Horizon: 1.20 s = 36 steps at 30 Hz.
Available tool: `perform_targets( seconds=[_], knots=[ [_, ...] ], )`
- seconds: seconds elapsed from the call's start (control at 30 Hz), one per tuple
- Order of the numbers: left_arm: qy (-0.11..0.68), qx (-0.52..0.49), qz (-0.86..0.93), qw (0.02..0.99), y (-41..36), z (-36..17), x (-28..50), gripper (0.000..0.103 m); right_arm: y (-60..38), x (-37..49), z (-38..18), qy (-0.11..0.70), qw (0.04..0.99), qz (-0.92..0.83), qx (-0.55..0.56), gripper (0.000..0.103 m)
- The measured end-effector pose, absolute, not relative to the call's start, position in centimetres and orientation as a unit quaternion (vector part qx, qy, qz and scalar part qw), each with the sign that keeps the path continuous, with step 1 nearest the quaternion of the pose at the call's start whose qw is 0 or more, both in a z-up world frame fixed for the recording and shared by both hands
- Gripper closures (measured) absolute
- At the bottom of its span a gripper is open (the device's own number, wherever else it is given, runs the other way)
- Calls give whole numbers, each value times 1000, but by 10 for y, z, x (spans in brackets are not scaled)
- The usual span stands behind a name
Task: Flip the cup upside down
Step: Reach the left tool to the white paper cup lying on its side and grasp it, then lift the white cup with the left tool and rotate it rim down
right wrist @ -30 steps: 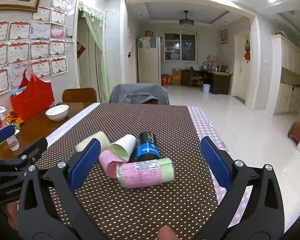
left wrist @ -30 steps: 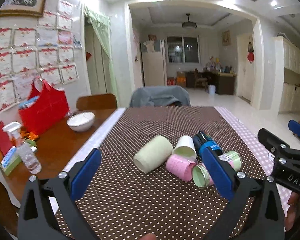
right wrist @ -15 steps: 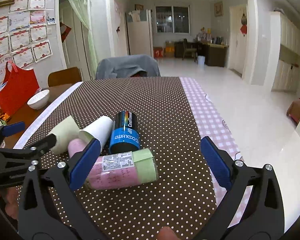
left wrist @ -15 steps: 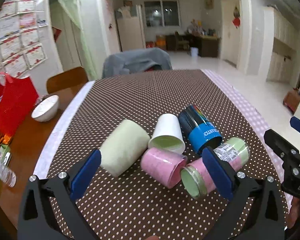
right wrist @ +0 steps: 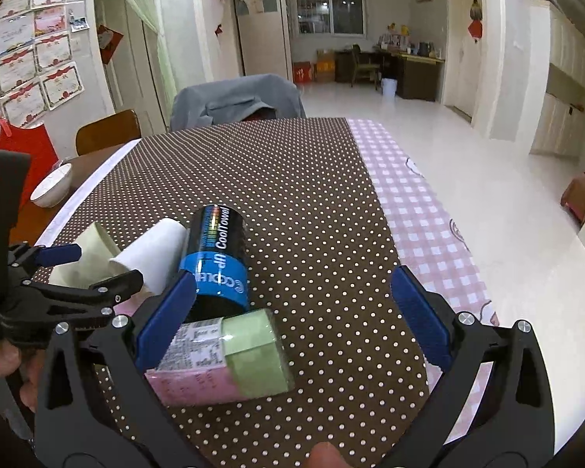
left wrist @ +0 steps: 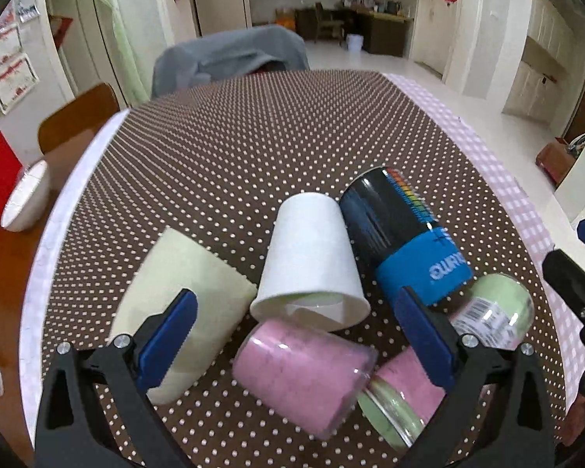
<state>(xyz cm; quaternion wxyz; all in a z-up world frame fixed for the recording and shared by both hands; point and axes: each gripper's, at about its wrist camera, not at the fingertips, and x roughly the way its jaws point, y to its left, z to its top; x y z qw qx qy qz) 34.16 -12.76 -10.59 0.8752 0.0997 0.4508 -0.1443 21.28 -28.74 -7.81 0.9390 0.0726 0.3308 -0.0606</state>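
Several containers lie on their sides on the brown dotted tablecloth. In the left wrist view a white paper cup [left wrist: 312, 257] lies with its mouth toward me, between a pale green cup [left wrist: 183, 312] and a black and blue can [left wrist: 405, 234]. A pink cup [left wrist: 304, 374] lies in front of it, and a pink and green jar [left wrist: 483, 327] at the right. My left gripper [left wrist: 292, 335] is open, just above the pink cup. My right gripper [right wrist: 288, 316] is open over the jar [right wrist: 222, 358]. The white cup [right wrist: 152, 253] and the can [right wrist: 218, 257] show there too.
A white bowl [left wrist: 23, 202] and a red bag [right wrist: 23, 148] sit on the bare wood at the left. A chair with grey cloth [left wrist: 230, 58] stands at the table's far end. A pink checked cloth [right wrist: 421, 210] covers the right edge.
Both grippers have moved forward and down toward the pile of containers, which now fills more of each view. Both stay open. The containers have not moved.
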Motion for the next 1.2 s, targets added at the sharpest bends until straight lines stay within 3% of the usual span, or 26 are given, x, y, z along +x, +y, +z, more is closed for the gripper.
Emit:
perform_targets(
  seconds=[0.43,0.57,0.7,0.73,0.77,1.2],
  knots=[
    [461,156,-156,860,-147,-121,377,5,-300,228,-91,343,933,-61,93,6],
    [486,162,-167,842,-152,-134,389,21,-303,227,-93,344,932,-64,98,6],
    [493,177,-163,836,-152,-144,397,27,-304,226,-94,345,931,-67,101,6],
    [493,178,-167,835,-152,-144,398,38,-305,226,-94,345,931,-68,102,6],
    [497,169,-172,833,-151,-144,401,40,-305,226,-95,346,930,-68,102,6],
    [433,89,-184,878,-122,-83,381,40,-298,204,-79,327,937,-72,98,6]
  ],
)
